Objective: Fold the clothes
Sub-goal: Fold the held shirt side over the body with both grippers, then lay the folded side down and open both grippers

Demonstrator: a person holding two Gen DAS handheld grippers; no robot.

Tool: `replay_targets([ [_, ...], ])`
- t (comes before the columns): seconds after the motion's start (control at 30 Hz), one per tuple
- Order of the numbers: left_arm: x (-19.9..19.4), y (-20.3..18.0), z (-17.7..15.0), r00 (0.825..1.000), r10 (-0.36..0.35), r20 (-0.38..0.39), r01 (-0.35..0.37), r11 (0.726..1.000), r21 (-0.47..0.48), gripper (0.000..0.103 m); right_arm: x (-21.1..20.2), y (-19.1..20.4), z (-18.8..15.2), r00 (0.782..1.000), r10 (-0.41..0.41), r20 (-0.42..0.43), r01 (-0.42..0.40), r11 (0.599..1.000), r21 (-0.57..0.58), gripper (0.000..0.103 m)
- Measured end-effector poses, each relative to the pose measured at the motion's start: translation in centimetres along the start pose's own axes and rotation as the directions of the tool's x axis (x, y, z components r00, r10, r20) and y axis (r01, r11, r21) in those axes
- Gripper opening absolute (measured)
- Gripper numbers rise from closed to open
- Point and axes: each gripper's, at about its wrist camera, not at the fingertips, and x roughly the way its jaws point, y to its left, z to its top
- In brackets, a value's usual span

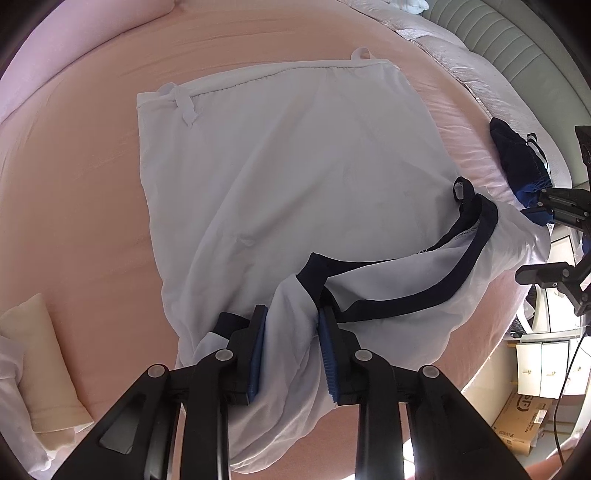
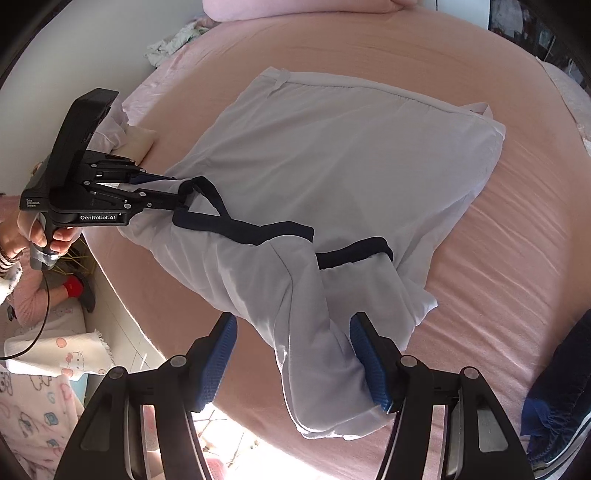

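Observation:
A white garment (image 1: pixel 288 177) with navy trim (image 1: pixel 399 302) lies spread on the pink bed (image 1: pixel 74 206); it also shows in the right wrist view (image 2: pixel 351 162). My left gripper (image 1: pixel 291 350) is shut on a bunched near part of the white garment, close to the trim. It shows from the side in the right wrist view (image 2: pixel 173 195), gripping the cloth. My right gripper (image 2: pixel 291 358) is open; a fold of the garment hangs between its fingers and rests against the right pad (image 2: pixel 369 365). In the left wrist view the right gripper (image 1: pixel 550 240) is at the right edge.
A dark blue garment (image 1: pixel 517 155) lies at the bed's right side, also in the right wrist view (image 2: pixel 561 398). A cream folded cloth (image 1: pixel 44 362) sits at the left edge. Drawers (image 1: pixel 546 369) and a cardboard box (image 1: pixel 521 421) stand beyond the bed. Pink pillow (image 2: pixel 295 7) at the far end.

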Motion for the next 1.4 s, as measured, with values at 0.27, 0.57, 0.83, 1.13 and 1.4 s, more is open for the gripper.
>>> replay_targets([
  [0.27,-1.1,1.5,0.0,0.999,-0.038,0.008,0.039,0.998,-0.055,0.024,-0.1,1.8,-0.4,0.993,-0.111,0.029,0.113,0.990,-0.087,0.024],
  [0.57,-0.7,0.6,1.0,0.998,0.040,0.047,-0.035,0.995,-0.088,0.021,-0.3,-0.7,1.1,0.988,-0.151,0.013,0.151,0.988,-0.015,0.024],
  [0.83,0.3,-0.1,1.0,0.988,0.146,0.057,-0.145,0.989,-0.018,0.021,1.3,-3.1,2.3,0.979,-0.201,-0.027,0.202,0.978,0.052,0.024],
  [1.13,2.7,-2.7,1.8,0.961,0.270,0.065,-0.275,0.958,0.077,0.021,3.1,-6.0,2.4,0.977,-0.194,-0.086,0.205,0.966,0.158,0.024],
  [1.4,0.3,0.6,3.3,0.998,0.048,0.029,-0.041,0.980,-0.194,0.028,0.7,-6.9,1.5,0.987,-0.160,-0.003,0.156,0.958,0.242,0.059],
])
